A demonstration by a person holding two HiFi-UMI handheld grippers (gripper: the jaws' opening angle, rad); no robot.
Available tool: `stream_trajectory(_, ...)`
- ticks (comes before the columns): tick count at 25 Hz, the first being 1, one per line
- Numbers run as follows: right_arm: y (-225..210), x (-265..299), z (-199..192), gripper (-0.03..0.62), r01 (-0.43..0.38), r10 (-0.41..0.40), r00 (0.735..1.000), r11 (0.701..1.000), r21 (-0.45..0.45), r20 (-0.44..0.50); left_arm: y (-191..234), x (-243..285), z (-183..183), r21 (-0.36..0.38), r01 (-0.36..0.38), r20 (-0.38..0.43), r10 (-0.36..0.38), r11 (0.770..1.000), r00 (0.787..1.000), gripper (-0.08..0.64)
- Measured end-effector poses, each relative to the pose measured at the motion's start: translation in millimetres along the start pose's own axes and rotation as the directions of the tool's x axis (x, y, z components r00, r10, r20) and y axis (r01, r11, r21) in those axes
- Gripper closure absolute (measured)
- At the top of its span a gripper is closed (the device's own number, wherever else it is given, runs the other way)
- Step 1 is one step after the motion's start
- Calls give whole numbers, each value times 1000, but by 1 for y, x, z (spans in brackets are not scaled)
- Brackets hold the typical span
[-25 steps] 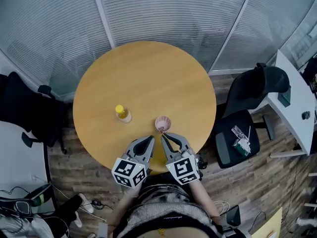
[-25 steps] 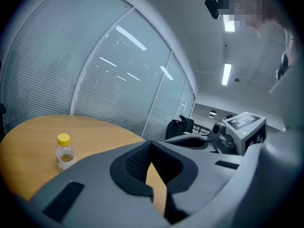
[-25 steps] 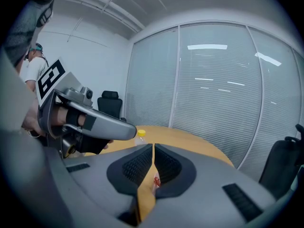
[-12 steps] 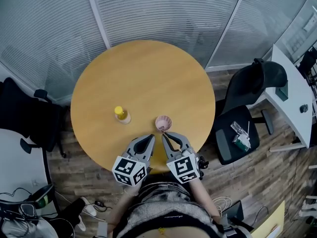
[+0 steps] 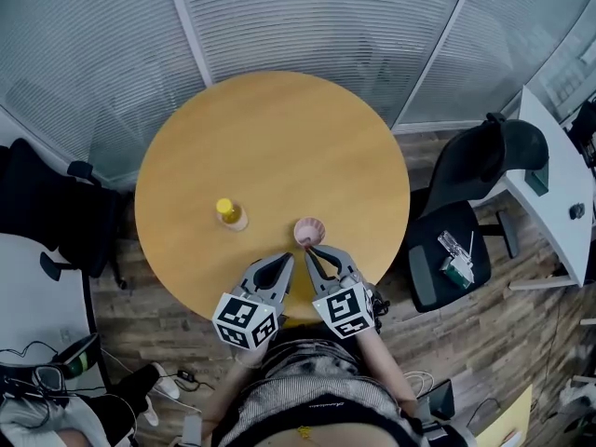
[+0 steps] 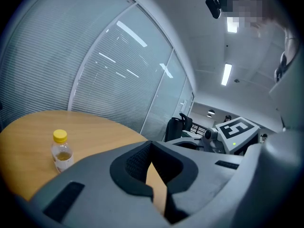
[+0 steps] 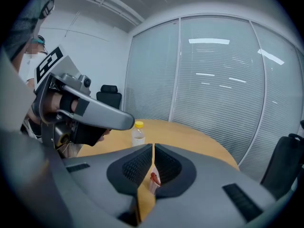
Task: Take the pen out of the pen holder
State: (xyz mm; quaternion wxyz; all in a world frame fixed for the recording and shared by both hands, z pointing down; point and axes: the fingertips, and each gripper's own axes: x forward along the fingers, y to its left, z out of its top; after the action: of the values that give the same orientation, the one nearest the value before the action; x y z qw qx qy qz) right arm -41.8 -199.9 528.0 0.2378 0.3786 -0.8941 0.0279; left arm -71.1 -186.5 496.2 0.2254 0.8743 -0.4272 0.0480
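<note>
A small pink pen holder [image 5: 308,231] stands on the round wooden table [image 5: 279,138] near its front edge. In the right gripper view a red pen tip [image 7: 153,177] shows in the pen holder [image 7: 152,184], seen low between the jaws. My right gripper [image 5: 310,251] is shut and empty, its tips just short of the holder. My left gripper [image 5: 288,258] is beside it, also shut with nothing in it [image 6: 150,144]. Both hover at the table's near edge.
A small bottle with a yellow cap [image 5: 230,214] stands left of the holder, also seen as the bottle [image 6: 61,151] and the bottle [image 7: 138,134]. Black office chairs [image 5: 466,212] flank the table. A white desk [image 5: 559,184] is at the right. Glass walls with blinds stand behind.
The head view has shifted slightly. Both grippers stay shut at the table's near edge; the holder and the bottle have not moved.
</note>
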Motion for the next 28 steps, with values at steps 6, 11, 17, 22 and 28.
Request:
stream_trajectory(6, 2, 12, -13, 565, -26, 26, 999, 999, -18, -38, 6, -3, -5, -19, -29, -11, 29, 999, 1000, 557)
stream_trajectory(11, 0, 21, -29, 565, -36, 34, 996, 999, -25, -79, 11, -4, -10, -30, -46, -22, 45, 999, 999, 557)
stream_trajectory(17, 1, 28, -48, 565, -45, 43, 992, 999, -12, -122, 15, -8, -17, -38, -66, -37, 65, 997, 997, 557)
stream_trajectory(22, -1, 34, -63, 565, -53, 52, 986, 999, -3, -156, 17, -7, -24, -51, -74, -52, 71, 996, 996, 557)
stream_trajectory(28, 2, 41, -76, 563, -88, 90, 979, 996, 17, -181, 20, -5, -26, -60, -81, -60, 77, 995, 995, 557)
